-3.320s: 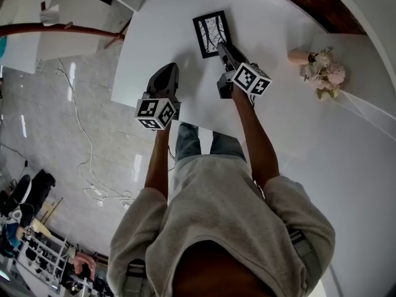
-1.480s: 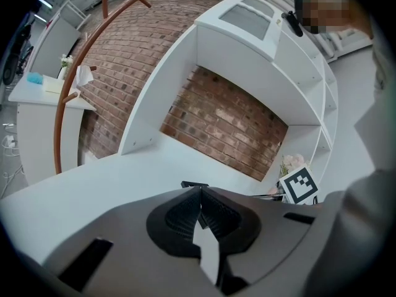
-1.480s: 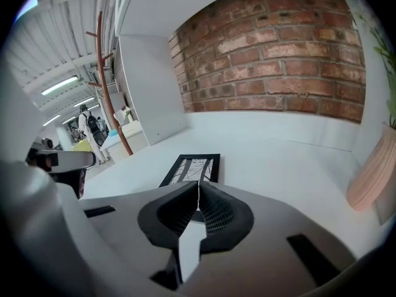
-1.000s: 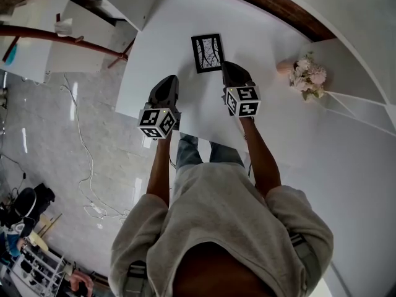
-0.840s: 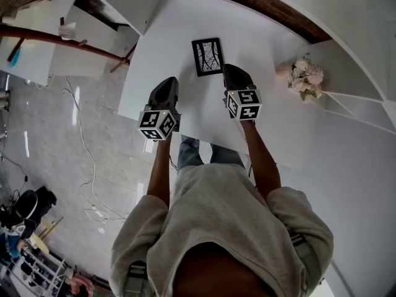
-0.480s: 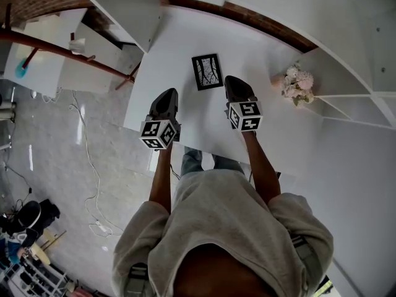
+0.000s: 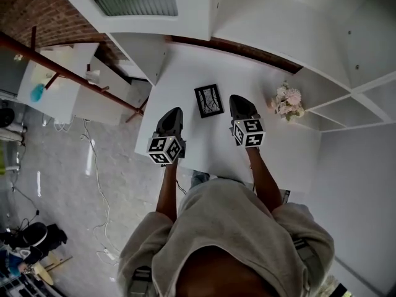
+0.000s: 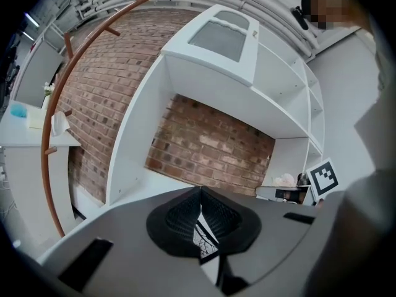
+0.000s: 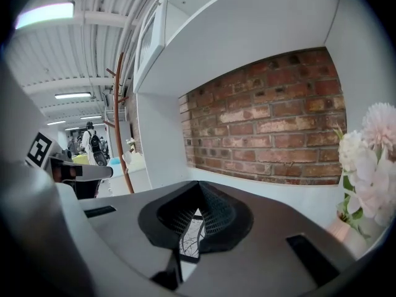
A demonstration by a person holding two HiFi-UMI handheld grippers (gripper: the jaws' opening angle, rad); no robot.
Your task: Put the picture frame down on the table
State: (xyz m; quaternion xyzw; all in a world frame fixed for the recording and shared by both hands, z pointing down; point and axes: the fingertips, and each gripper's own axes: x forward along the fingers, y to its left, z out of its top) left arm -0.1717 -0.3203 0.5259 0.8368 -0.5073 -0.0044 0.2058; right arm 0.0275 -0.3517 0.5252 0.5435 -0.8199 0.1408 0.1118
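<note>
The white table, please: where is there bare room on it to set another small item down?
Bare top lies left of the picture frame, out to the table edge, and behind it toward the brick wall. A narrower patch sits between the frame and the flowers. The near edge is crowded: the left gripper and right gripper hang over it.

Looking along the left gripper (image 8: 201, 192), its closed jaws cover nearly all of the picture frame (image 8: 202, 245); only a sliver of the print shows beneath them. The right gripper (image 9: 199, 185) hides it the same way. The flowers (image 9: 370, 159) are cut off at the right gripper view's edge.
</note>
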